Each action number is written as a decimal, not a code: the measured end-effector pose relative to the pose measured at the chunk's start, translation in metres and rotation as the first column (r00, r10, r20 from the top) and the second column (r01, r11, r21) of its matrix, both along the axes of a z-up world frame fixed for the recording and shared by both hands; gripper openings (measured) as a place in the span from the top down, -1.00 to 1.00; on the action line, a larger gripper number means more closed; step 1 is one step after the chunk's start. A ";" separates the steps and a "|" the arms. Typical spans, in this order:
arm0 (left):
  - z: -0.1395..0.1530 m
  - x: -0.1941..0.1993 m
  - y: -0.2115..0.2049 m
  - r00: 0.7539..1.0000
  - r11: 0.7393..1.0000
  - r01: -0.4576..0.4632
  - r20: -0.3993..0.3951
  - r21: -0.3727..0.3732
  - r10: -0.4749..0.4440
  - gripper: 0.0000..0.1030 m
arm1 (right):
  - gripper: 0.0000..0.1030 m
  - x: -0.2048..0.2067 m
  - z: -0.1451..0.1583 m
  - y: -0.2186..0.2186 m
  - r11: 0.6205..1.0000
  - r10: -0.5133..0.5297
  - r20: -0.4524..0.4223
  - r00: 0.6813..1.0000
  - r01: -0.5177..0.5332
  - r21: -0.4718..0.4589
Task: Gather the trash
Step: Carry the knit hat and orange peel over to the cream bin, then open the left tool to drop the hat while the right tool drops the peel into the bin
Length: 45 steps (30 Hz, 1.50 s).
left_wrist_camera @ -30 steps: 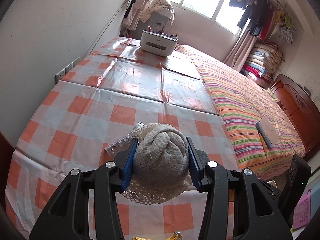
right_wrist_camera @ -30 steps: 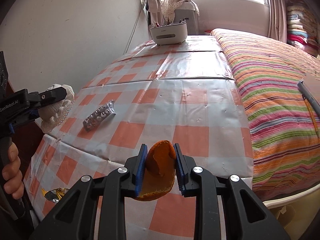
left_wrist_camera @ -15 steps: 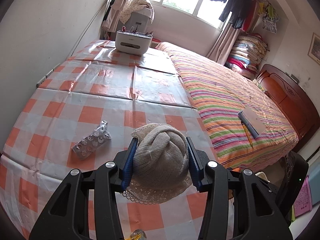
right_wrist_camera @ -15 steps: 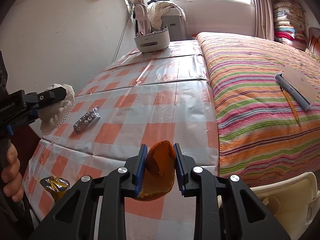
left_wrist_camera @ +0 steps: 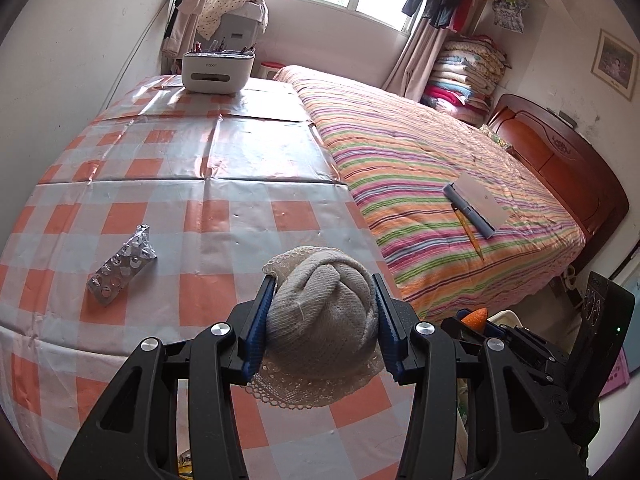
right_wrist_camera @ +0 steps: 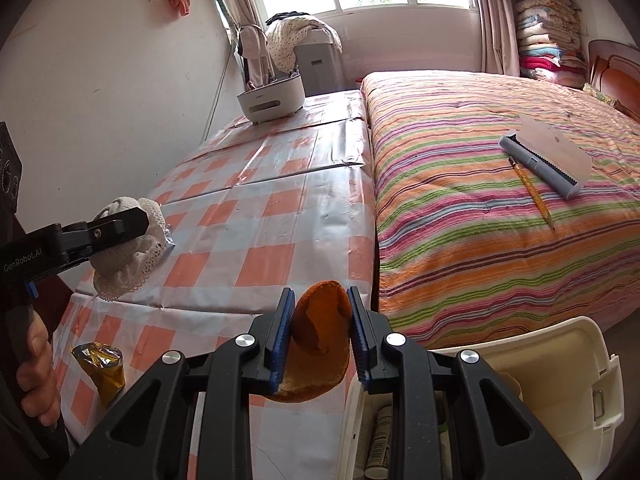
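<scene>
Trash lies on the checked surface (left_wrist_camera: 224,208) beside the striped bed (right_wrist_camera: 480,208): a foil blister pack (left_wrist_camera: 122,266) near the front edge and a crumpled yellow wrapper (right_wrist_camera: 100,368) at the front corner. Just past that corner stands a cream bin (right_wrist_camera: 560,384) with its lid up. The left gripper (left_wrist_camera: 320,316) has its jaws closed on a balled lace-edged sock (left_wrist_camera: 320,320). The right gripper (right_wrist_camera: 318,340) has its jaws closed narrowly on an orange peel (right_wrist_camera: 320,340).
</scene>
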<state>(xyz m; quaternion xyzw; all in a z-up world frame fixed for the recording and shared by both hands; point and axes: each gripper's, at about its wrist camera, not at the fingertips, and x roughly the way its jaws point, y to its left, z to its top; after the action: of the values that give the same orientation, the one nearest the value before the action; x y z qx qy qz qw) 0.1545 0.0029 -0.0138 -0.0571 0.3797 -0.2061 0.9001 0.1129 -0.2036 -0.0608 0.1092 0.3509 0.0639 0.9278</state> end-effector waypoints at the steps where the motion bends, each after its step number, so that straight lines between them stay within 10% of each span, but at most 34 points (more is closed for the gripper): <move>1: -0.001 -0.001 -0.004 1.000 1.000 0.009 -0.001 0.003 -0.009 0.12 | 0.49 -0.002 0.000 -0.004 1.000 -0.009 0.003 1.000 0.009 0.001; 27: -0.014 -0.046 -0.087 0.979 0.978 0.205 -0.013 0.043 -0.204 0.12 | 0.44 -0.078 -0.007 -0.081 0.963 -0.268 0.066 0.961 0.266 0.042; 32: -0.018 -0.053 -0.099 0.972 0.970 0.236 -0.023 0.050 -0.235 0.12 | -0.27 -0.092 -0.003 -0.093 0.946 -0.322 0.110 0.940 0.315 0.075; 45: -0.028 -0.072 -0.136 0.944 0.943 0.329 -0.050 0.048 -0.327 0.12 | -0.30 -0.116 0.008 -0.126 0.880 -0.464 0.185 0.866 0.426 0.212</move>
<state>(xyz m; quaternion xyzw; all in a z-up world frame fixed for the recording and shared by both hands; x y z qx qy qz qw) 0.0829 -0.1328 -0.0413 0.0276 0.4080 -0.3410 0.8465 -0.0035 -0.3293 -0.0530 0.2551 0.2000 -0.1117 0.9394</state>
